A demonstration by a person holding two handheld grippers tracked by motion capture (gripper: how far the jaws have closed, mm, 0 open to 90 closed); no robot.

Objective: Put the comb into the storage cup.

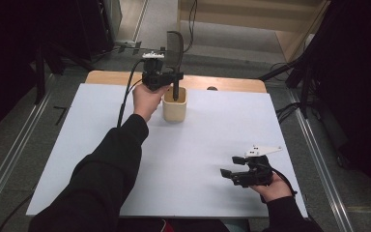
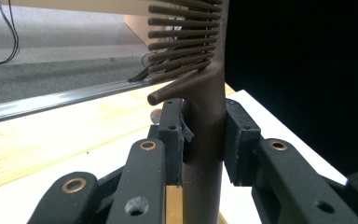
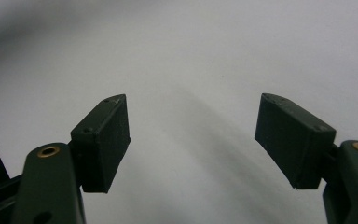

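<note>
The left gripper point(image 1: 174, 77) sits in the upper middle of the high view, clamped on the handle of a dark brown comb point(image 1: 175, 46) that stands upright, its toothed head rising above the gripper and its lower handle reaching down into a cream-coloured cup point(image 1: 175, 108). In the left gripper view the two black jaws press against either side of the comb point(image 2: 205, 135) handle at the centre of the frame, and the teeth fan out to the left along the top edge. The cup stands on the white board point(image 1: 198, 145) just right of the person's left hand point(image 1: 146, 101), near the board's far edge, where a strip of the wooden table point(image 1: 222, 83) shows beyond it. The right gripper point(image 1: 229, 174) rests low at the lower right of the high view, held in the right hand point(image 1: 273, 189), well apart from the cup. In the right gripper view its jaws stand wide apart, one at lower left and one at lower right of the frame, with bare white board point(image 3: 191, 70) between them.
</note>
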